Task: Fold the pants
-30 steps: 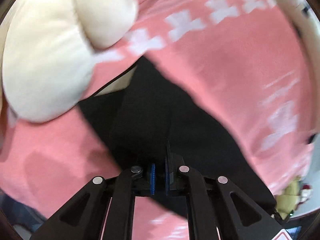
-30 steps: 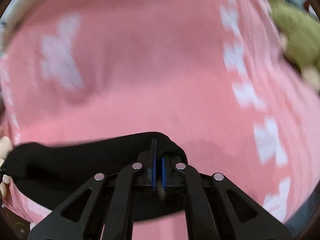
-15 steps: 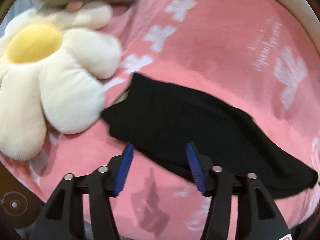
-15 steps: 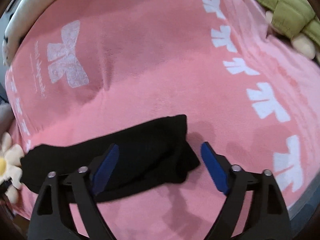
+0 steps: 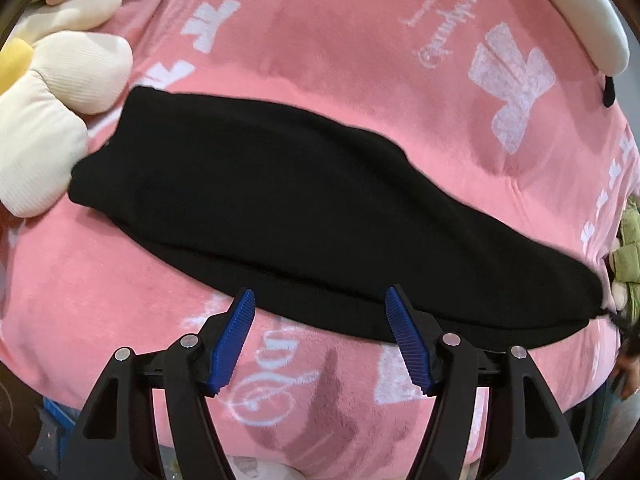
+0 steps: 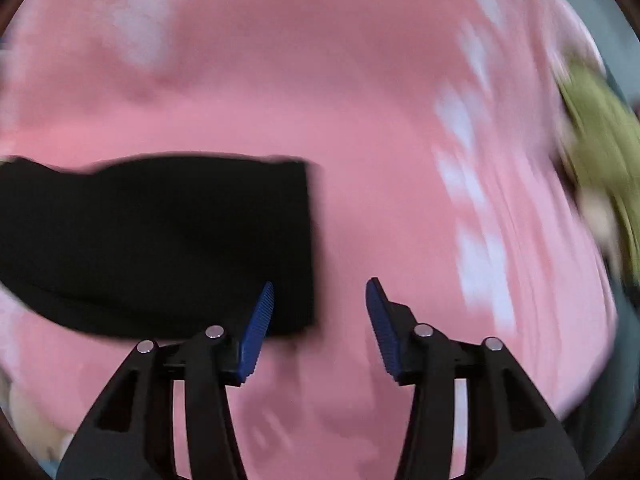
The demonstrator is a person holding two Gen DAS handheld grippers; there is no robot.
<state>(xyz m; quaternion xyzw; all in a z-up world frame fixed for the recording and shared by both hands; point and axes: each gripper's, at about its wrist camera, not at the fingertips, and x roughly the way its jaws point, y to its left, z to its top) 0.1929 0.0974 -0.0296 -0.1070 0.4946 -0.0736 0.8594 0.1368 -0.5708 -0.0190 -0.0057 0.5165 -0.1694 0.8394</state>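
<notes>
The black pants [image 5: 304,204] lie folded lengthwise into a long strip on the pink blanket [image 5: 360,64]. My left gripper [image 5: 320,320] is open and empty, hovering just over the strip's near edge around its middle. In the blurred right wrist view the strip's right end [image 6: 168,240] shows as a square edge. My right gripper [image 6: 320,312] is open and empty, with its left fingertip [image 6: 260,316] over that end's near corner.
A cream flower-shaped plush with a yellow centre [image 5: 48,120] touches the strip's left end. A green plush toy [image 5: 630,248] sits at the right end and shows in the right wrist view [image 6: 600,160]. A white pillow edge [image 5: 580,12] lies at the far side.
Both grippers were shut on the black pants a second ago. They have since let go, opened wide and pulled back. The pants now lie flat on the blanket.
</notes>
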